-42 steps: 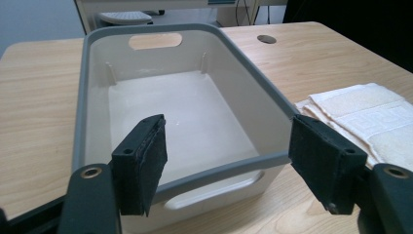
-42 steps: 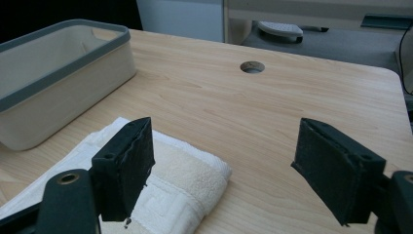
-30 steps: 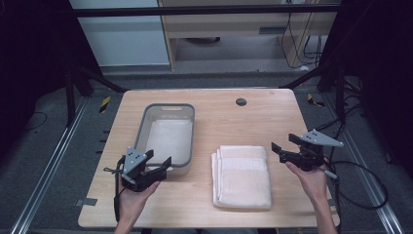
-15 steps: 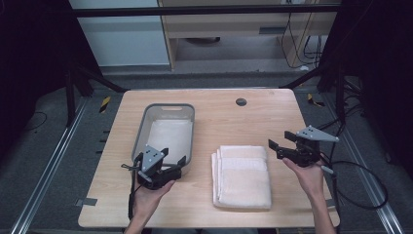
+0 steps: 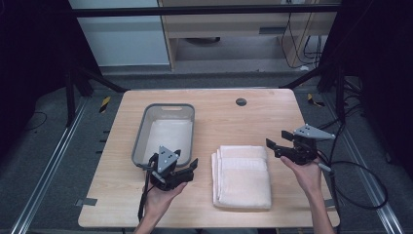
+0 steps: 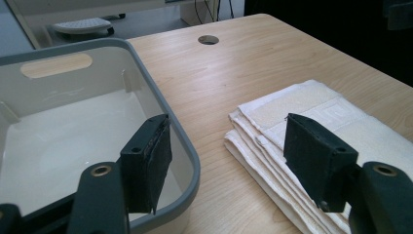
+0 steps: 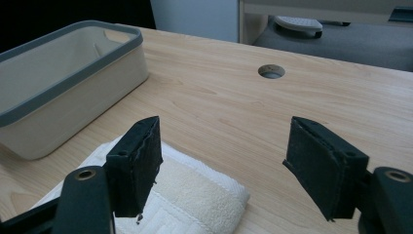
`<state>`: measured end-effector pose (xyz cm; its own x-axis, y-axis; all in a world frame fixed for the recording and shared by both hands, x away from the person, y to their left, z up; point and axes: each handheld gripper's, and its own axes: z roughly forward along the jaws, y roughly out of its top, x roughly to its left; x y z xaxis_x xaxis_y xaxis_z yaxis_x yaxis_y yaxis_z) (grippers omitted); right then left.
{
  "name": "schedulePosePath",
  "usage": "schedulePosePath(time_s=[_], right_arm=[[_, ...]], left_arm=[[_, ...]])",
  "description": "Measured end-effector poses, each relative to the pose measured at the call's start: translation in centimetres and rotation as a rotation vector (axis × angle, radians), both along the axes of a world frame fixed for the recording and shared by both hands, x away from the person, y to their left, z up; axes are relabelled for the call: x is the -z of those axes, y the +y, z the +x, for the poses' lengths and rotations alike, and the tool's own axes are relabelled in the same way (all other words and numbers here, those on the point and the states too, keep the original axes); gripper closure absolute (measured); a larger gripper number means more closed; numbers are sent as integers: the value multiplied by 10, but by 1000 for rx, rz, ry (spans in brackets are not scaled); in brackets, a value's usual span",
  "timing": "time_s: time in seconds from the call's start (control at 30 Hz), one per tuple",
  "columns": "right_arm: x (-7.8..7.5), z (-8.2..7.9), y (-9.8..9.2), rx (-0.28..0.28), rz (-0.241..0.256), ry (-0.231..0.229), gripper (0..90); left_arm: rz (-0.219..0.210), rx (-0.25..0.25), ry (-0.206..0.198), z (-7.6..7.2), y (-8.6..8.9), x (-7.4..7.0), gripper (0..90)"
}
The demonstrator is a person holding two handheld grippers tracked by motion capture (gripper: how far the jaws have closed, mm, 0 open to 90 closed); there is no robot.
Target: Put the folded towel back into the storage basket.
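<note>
While both grippers hang over the table [image 5: 243,122], the folded towel [image 5: 242,176] lies flat on the wood between them, toward the near edge, and serves as the landmark. Just left of the towel, the left gripper [image 5: 191,167] is held in the person's left hand [image 5: 160,197] with its jaws spread wide and nothing between them; in the left gripper view [image 6: 226,163] one jaw stands over the bin's near corner and the other over the towel's stacked left edge. Left of the towel and a little farther back sits the bin [image 5: 164,134], grey-rimmed and pale inside, close to the towel but not touching it. Just right of the towel's far corner, the right gripper [image 5: 271,146] is held in the right hand [image 5: 304,173], jaws likewise spread and holding nothing; in the right gripper view [image 7: 221,165] one jaw hangs above the towel's corner, the other over bare wood. Well behind the towel, a round hole [image 5: 240,102] is cut in the tabletop.
</note>
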<state>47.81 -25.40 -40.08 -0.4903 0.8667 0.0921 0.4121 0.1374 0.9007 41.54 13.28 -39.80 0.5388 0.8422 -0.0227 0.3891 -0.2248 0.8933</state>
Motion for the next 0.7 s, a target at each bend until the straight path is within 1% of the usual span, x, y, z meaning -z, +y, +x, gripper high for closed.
schedulePosePath(time_s=[0.1,0.17,0.37,0.4,0.63,0.7], right_arm=[[1,1,1,-3,-4,5,287],[2,3,2,-8,0,14,293],[6,5,5,-18,-29,18,296],[7,5,7,-23,-38,19,296],[10,6,11,-29,-46,25,295],[12,6,13,-35,-54,29,293]], left_arm=[[3,7,4,0,-4,1,338],[7,17,10,0,-10,4,337],[12,33,22,0,-19,8,336],[19,37,28,0,-22,10,335],[27,51,39,0,-31,15,333],[38,59,47,0,-34,18,332]])
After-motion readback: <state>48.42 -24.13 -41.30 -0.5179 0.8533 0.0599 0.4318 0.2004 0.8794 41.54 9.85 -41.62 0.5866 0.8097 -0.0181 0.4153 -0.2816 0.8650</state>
